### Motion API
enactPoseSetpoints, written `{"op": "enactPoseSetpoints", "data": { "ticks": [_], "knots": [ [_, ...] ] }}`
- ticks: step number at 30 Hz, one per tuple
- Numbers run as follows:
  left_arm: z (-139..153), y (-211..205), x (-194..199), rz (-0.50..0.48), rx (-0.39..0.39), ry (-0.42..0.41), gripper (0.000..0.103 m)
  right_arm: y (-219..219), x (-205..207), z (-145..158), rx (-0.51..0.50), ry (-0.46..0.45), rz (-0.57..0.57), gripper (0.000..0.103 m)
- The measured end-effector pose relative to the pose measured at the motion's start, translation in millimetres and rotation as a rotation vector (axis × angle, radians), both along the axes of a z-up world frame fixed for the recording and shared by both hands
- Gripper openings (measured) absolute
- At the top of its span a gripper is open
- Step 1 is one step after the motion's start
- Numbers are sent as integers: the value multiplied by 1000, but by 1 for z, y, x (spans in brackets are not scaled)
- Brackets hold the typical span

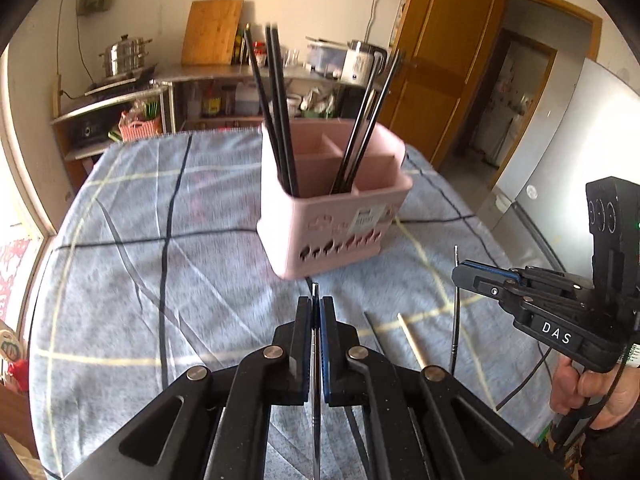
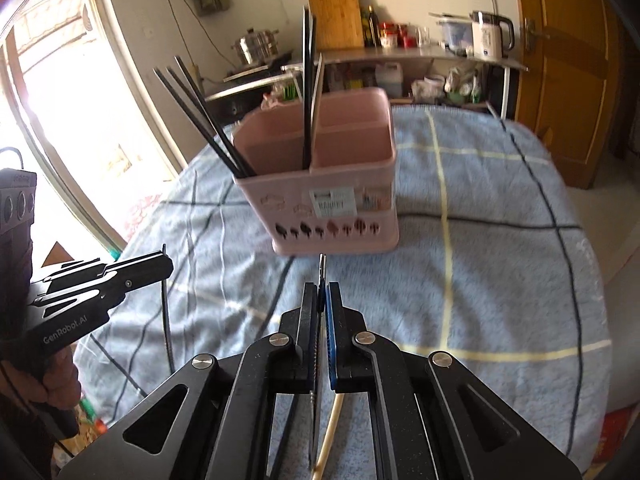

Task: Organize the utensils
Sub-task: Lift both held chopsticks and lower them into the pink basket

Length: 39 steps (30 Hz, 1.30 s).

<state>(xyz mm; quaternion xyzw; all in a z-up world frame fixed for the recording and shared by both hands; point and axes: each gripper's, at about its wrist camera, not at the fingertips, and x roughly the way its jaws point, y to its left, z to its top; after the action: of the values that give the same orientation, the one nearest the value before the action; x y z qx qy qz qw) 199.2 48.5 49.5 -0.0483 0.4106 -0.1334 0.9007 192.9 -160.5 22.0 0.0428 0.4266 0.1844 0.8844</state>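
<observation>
Two grippers are up over the blue checked cloth (image 1: 132,240), and each has a thin metal chopstick pinched between its pads. Left gripper (image 1: 316,304) is clamped tight on its chopstick (image 1: 315,360), the tip poking just past the fingertips and the shaft running back under the camera. Right gripper (image 2: 322,292) is closed the same way on its own chopstick (image 2: 322,268), tip showing ahead of the pads. From the left view the right gripper (image 1: 460,270) sits off to the side, chopstick (image 1: 455,308) hanging steeply through it, a hand (image 1: 592,388) on the handle. From the right view the left gripper (image 2: 166,260) shows likewise, its chopstick (image 2: 166,312) pointing down. Ahead of both stands the pink caddy (image 1: 332,216), upright on the cloth, with dark chopsticks (image 1: 276,100) leaning in its near compartments, one bunch to each side. On the cloth near the grippers lie a pale wooden chopstick (image 1: 412,344) and a dark one (image 1: 374,330).
</observation>
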Motion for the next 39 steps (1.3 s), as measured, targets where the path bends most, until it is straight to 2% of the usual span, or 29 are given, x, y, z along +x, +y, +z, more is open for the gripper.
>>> {"op": "enactPoseSetpoints", "data": {
  "ticks": [12, 32, 39],
  "knots": [
    [39, -2, -5, -6, -14, -82, 3, -6, -3, 33, 17, -90, -10, 4],
    [75, -2, -3, -16, -34, -133, 3, -11, -7, 63, 28, -172, -6, 4],
    [98, -4, 8, -18, -37, -163, 3, -7, 1, 80, 33, -208, 8, 4]
  ]
}}
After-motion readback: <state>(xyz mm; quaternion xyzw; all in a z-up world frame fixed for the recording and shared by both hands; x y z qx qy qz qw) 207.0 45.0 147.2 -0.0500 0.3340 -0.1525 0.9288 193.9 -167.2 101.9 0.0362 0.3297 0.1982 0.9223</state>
